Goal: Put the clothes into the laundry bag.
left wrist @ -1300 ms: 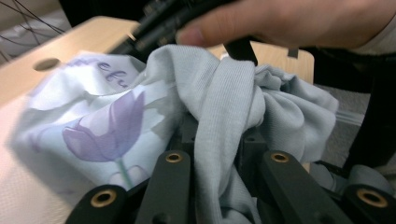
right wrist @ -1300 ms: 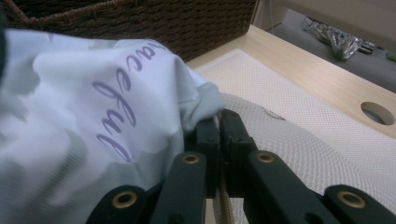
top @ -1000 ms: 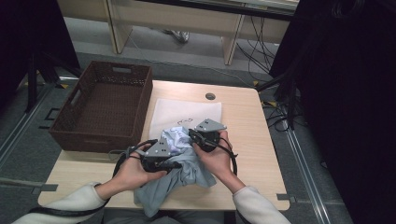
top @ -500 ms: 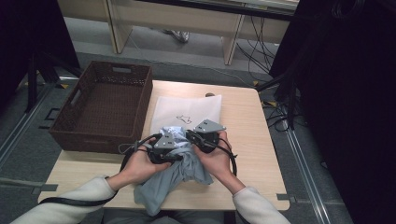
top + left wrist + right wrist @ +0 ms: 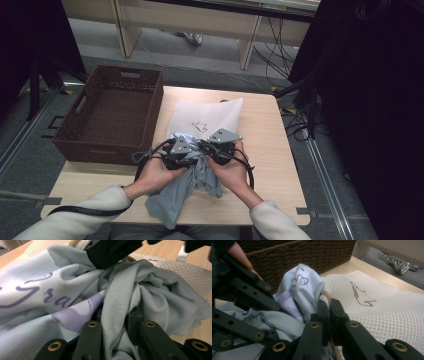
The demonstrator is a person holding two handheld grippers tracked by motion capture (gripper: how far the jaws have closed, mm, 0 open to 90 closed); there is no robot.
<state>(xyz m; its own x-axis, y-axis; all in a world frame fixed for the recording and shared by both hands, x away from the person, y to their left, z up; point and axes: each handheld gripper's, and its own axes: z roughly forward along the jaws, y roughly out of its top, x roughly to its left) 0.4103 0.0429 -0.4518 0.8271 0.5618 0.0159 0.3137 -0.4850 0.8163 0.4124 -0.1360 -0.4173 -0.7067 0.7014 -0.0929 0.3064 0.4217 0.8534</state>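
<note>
High view: the pale blue garment (image 5: 187, 187) lies bunched at the near edge of the table (image 5: 272, 145), its far end at the mouth of the white mesh bag (image 5: 207, 117). Most of the cloth is outside the bag, so stuffing appears barely begun. The brown basket (image 5: 112, 112) stands at the left.

Left gripper view: the left gripper (image 5: 120, 326) has its jaws closed on a fold of the garment (image 5: 147, 290).

Right gripper view: the right gripper (image 5: 329, 312) is clamped fully on the bag's corded rim (image 5: 327, 296), holding the opening. The printed cloth (image 5: 299, 287) sits just beside that rim.

Remaining: feed the rest in.
</note>
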